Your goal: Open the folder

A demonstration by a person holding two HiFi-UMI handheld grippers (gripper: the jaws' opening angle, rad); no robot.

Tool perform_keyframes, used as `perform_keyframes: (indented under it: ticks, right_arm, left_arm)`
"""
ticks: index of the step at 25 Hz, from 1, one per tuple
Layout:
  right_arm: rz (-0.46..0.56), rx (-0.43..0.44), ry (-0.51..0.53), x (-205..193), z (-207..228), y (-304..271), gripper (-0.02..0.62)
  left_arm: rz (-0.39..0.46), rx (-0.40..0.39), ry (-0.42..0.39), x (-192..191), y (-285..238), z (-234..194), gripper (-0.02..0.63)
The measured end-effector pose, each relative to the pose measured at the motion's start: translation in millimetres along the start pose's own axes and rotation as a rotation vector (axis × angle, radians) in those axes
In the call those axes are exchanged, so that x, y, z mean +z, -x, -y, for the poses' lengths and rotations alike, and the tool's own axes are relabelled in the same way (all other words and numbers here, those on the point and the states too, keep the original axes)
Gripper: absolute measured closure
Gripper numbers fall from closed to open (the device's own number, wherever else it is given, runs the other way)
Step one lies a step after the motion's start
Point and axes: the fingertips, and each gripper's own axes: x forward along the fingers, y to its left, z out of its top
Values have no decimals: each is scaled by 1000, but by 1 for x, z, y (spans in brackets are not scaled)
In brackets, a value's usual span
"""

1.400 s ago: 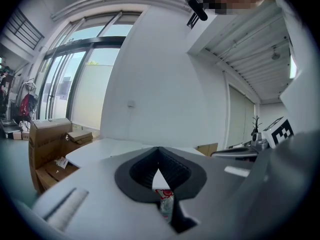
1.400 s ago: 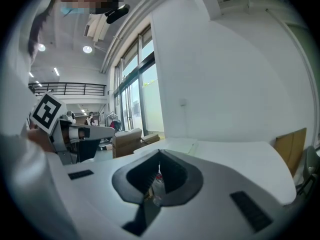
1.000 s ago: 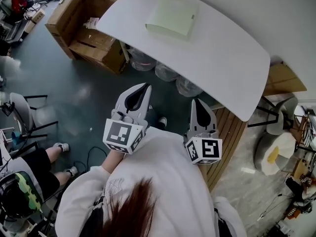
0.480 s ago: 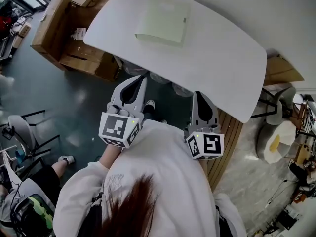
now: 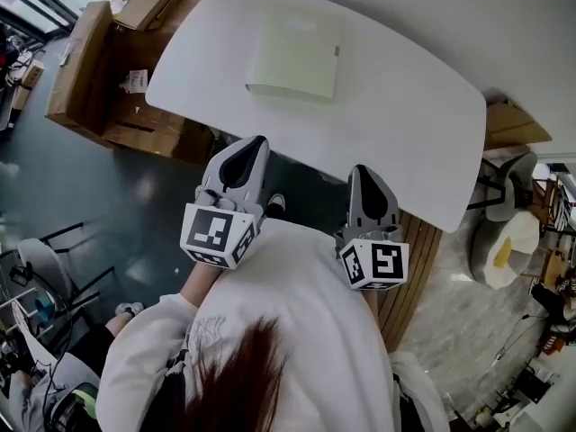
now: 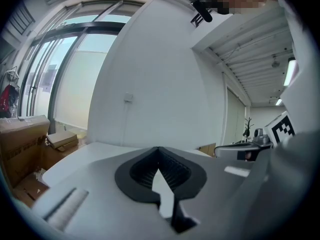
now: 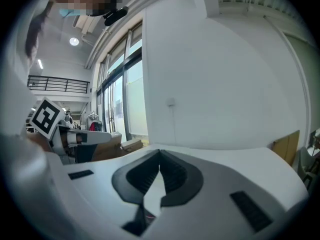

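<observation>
Person in baggy white sweatshirt (image 5: 301, 318), long sleeves, faint grey print (image 5: 209, 338) on one side of front. Dark reddish-brown hair (image 5: 241, 381), loose strands.

Left gripper (image 5: 256, 141): pale grey plastic shell tapering to point, black teardrop-shaped recess on top. Right gripper (image 5: 361, 168): same build, same colours.

Each has white cube with black square markers at back: left cube (image 5: 219, 235), right cube (image 5: 375, 265).

Seen from gripper views, pads (image 6: 142, 172) black and ribbed, set in black collar; long slots moulded into grey shell.

Grey speck (image 5: 337, 51) on folder (image 5: 295, 58) edge, perhaps a clasp, too small.
</observation>
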Motion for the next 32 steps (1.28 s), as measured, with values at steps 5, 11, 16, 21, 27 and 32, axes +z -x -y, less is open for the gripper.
perform_keyframes:
  ticks: [5, 11, 16, 21, 27, 32]
  right_arm:
    - [-4, -13, -3, 1, -8, -19, 588]
    - [-17, -39, -16, -2, -11, -29, 588]
    - [-36, -41, -17, -4, -10, -34, 589]
    - [-39, -21, -8, -1, -7, -44, 588]
    - [-50, 35, -2, 2, -3, -66, 588]
    - [-48, 82, 6, 12, 14, -84, 589]
  left_arm:
    - [-12, -23, -12, 0, -9, -18, 597]
    - [-32, -63, -16, -3, -18, -26, 597]
    - [-30, -74, 2, -2, -20, -29, 597]
    - [-35, -57, 13, -5, -25, -33, 597]
    - [-41, -14, 26, -4, -36, -42, 597]
    - [-52, 27, 33, -2, -63, -48, 597]
